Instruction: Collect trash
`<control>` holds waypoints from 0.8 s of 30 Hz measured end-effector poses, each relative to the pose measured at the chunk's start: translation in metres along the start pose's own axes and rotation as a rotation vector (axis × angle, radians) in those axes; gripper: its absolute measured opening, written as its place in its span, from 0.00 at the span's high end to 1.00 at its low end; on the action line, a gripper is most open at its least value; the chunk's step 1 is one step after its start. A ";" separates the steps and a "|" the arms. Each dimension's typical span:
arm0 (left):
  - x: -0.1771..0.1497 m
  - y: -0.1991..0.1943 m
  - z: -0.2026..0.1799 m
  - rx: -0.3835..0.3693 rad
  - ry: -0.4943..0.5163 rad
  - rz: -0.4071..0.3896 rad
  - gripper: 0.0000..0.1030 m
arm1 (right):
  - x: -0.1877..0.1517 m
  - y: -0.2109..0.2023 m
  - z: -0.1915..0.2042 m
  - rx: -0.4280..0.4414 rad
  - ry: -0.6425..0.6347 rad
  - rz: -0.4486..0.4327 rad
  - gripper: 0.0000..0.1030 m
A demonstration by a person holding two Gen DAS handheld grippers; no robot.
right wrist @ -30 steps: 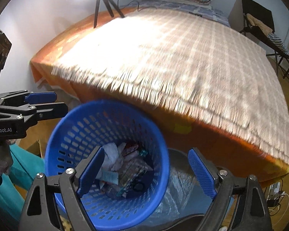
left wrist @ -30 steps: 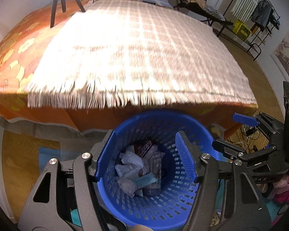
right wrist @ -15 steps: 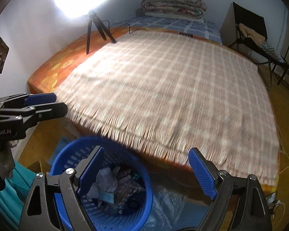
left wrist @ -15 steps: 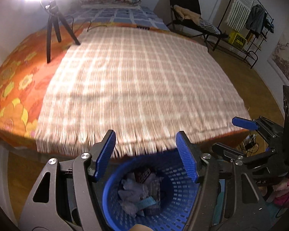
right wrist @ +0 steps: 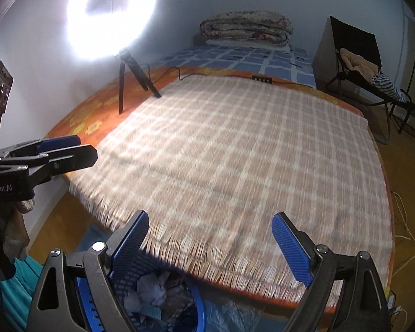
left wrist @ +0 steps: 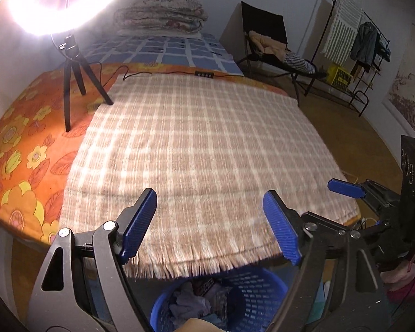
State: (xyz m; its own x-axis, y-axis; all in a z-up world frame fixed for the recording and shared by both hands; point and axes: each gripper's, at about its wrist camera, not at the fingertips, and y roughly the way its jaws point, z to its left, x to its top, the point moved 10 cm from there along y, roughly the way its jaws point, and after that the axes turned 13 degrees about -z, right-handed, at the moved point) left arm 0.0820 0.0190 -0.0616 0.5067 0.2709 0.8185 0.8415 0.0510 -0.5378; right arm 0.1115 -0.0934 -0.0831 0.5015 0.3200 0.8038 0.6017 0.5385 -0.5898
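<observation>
A blue plastic basket (left wrist: 251, 298) stands on the floor at the foot of the bed, holding crumpled paper and wrappers (left wrist: 191, 301); it also shows in the right wrist view (right wrist: 199, 310). My left gripper (left wrist: 210, 224) is open and empty, raised over the fringed edge of the plaid blanket (left wrist: 202, 149). My right gripper (right wrist: 210, 246) is open and empty, also above the blanket's edge (right wrist: 235, 152). The right gripper shows at the right of the left wrist view (left wrist: 345, 189); the left gripper shows at the left of the right wrist view (right wrist: 58, 149).
A lit ring light on a tripod (left wrist: 72, 63) stands on the orange floral sheet (left wrist: 19, 149) at the bed's left. Folded bedding (left wrist: 163, 16) lies at the head. A chair (left wrist: 268, 44) and a clothes rack (left wrist: 357, 44) stand to the right.
Both grippers have risen and tilted up from the basket toward the bed. The basket has slid to the bottom of both views. Both stay open.
</observation>
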 end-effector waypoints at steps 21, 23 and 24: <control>0.016 0.015 -0.019 0.022 0.088 -0.034 0.18 | 0.006 0.025 -0.035 -0.021 0.104 -0.027 0.10; 0.015 0.015 -0.017 0.029 0.086 -0.029 0.18 | 0.007 0.024 -0.035 -0.024 0.110 -0.035 0.10; 0.015 0.015 -0.016 0.033 0.087 -0.031 0.18 | 0.007 0.024 -0.036 -0.028 0.108 -0.037 0.10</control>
State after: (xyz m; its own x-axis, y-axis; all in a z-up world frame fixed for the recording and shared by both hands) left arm 0.1051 0.0081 -0.0536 0.4963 0.1843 0.8483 0.8511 0.0896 -0.5174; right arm 0.1518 -0.1058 -0.0943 0.5418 0.2139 0.8128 0.6372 0.5261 -0.5632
